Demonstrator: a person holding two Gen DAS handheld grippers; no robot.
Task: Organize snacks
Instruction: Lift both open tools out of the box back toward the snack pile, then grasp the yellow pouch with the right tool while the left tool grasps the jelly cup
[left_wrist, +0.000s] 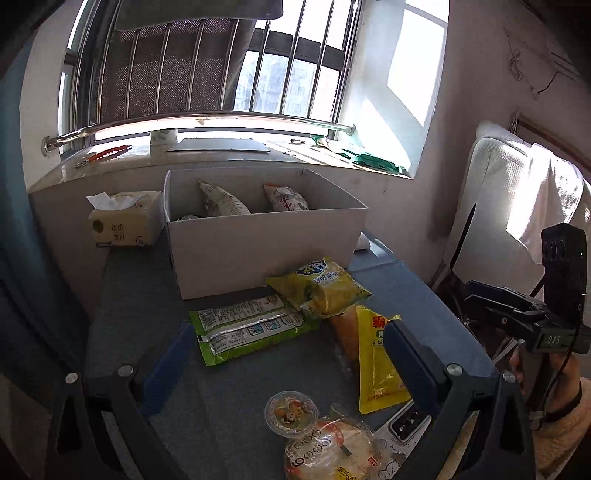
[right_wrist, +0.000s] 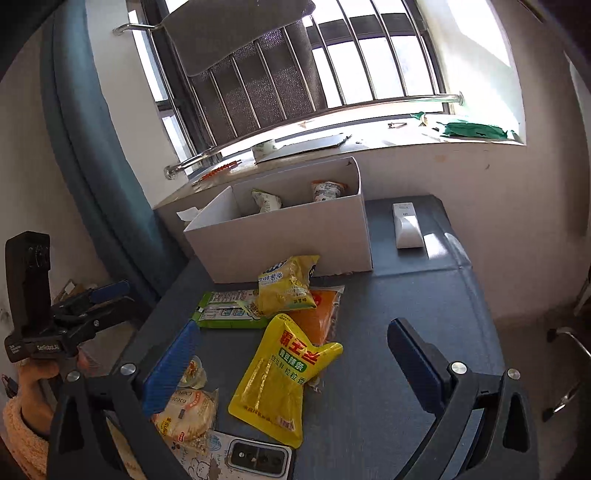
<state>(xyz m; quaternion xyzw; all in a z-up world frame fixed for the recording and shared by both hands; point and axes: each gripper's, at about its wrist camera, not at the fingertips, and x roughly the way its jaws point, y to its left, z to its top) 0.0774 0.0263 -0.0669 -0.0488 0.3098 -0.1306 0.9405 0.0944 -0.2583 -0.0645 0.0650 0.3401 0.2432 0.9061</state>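
Observation:
A white cardboard box (left_wrist: 258, 243) stands at the back of the grey-blue table (left_wrist: 140, 295) with two snack bags inside (left_wrist: 221, 201). In front lie a green packet (left_wrist: 243, 325), a yellow chip bag (left_wrist: 321, 286), an orange packet (left_wrist: 343, 332), a yellow pouch (left_wrist: 376, 365), a jelly cup (left_wrist: 291, 411) and a round pastry pack (left_wrist: 328, 450). My left gripper (left_wrist: 288, 354) is open and empty above the snacks. My right gripper (right_wrist: 291, 354) is open and empty, with the yellow pouch (right_wrist: 280, 373) between its fingers' span below. The box also shows in the right wrist view (right_wrist: 288, 236).
A tissue pack (left_wrist: 123, 218) sits left of the box. A phone (right_wrist: 258, 458) lies at the table's near edge. A white device (right_wrist: 406, 225) lies right of the box. The windowsill (left_wrist: 221, 151) runs behind, and a white chair (left_wrist: 517, 199) stands at the right.

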